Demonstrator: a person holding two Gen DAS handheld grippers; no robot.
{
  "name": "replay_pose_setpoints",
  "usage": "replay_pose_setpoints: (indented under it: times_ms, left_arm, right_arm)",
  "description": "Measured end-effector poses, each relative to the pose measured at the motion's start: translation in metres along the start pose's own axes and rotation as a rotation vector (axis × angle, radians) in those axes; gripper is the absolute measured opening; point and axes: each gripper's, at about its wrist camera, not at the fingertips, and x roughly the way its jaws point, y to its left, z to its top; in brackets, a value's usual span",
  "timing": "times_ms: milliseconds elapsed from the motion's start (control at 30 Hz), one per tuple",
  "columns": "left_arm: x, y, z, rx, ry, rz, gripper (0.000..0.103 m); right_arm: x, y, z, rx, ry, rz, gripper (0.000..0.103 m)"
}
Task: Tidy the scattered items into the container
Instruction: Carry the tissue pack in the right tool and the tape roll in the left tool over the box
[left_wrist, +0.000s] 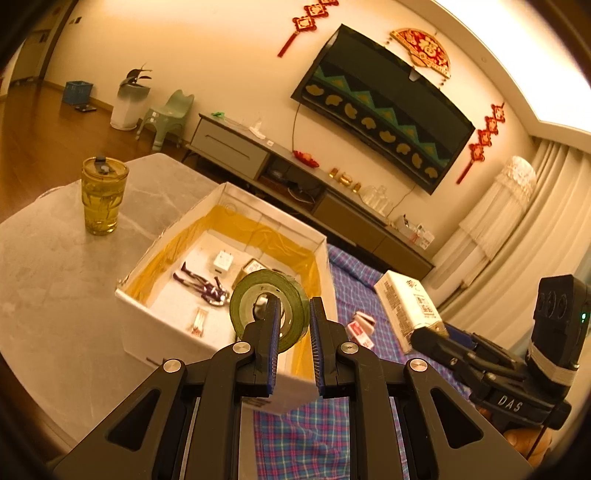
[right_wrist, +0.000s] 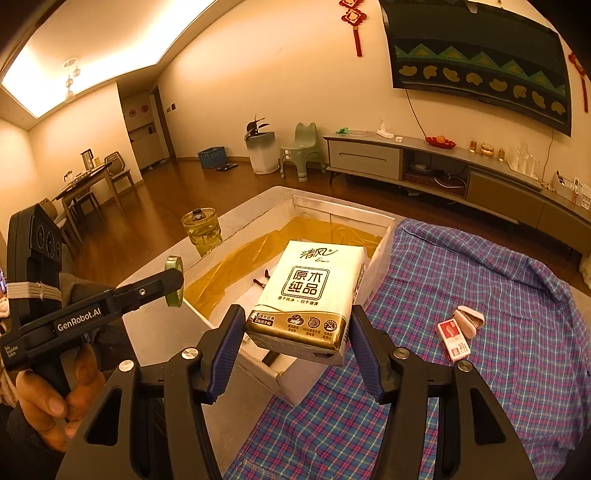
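The white box with yellow lining sits on the table and holds a white plug, a purple figure and other small items. My left gripper is shut on a green tape roll, one finger through its hole, above the box's near corner. My right gripper is shut on a tissue pack, held over the box. In the right wrist view the left gripper and the tape roll show at the left. A red pack and a white case lie on the plaid cloth.
A glass tumbler of yellow liquid stands on the marble table left of the box. The plaid cloth covers the surface right of the box. A low TV cabinet runs along the far wall.
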Motion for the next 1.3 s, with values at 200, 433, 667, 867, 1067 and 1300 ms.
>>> replay_pose_setpoints:
  times_ms: [200, 433, 667, 867, 1067, 1300]
  left_arm:
    - [0.012, 0.005, 0.016, -0.006, -0.002, -0.016, 0.015]
    - [0.033, 0.014, 0.036, -0.021, 0.023, -0.026, 0.016]
    - [0.051, 0.025, 0.049, -0.048, 0.051, -0.035, 0.015]
    - [0.076, 0.036, 0.048, -0.09, 0.088, -0.035, 0.016]
    - [0.094, 0.041, 0.04, -0.093, 0.139, -0.033, 0.016]
    - [0.103, 0.047, 0.037, -0.098, 0.17, -0.037, 0.016]
  right_arm:
    - [0.017, 0.009, 0.014, -0.037, 0.018, -0.01, 0.058]
    - [0.042, 0.014, 0.027, -0.088, 0.06, -0.02, 0.058]
    - [0.064, 0.015, 0.037, -0.123, 0.091, -0.038, 0.058]
    - [0.092, 0.018, 0.039, -0.18, 0.143, -0.044, 0.055]
    - [0.108, 0.022, 0.041, -0.227, 0.168, -0.049, 0.054]
    - [0.114, 0.029, 0.053, -0.248, 0.171, -0.007, 0.054]
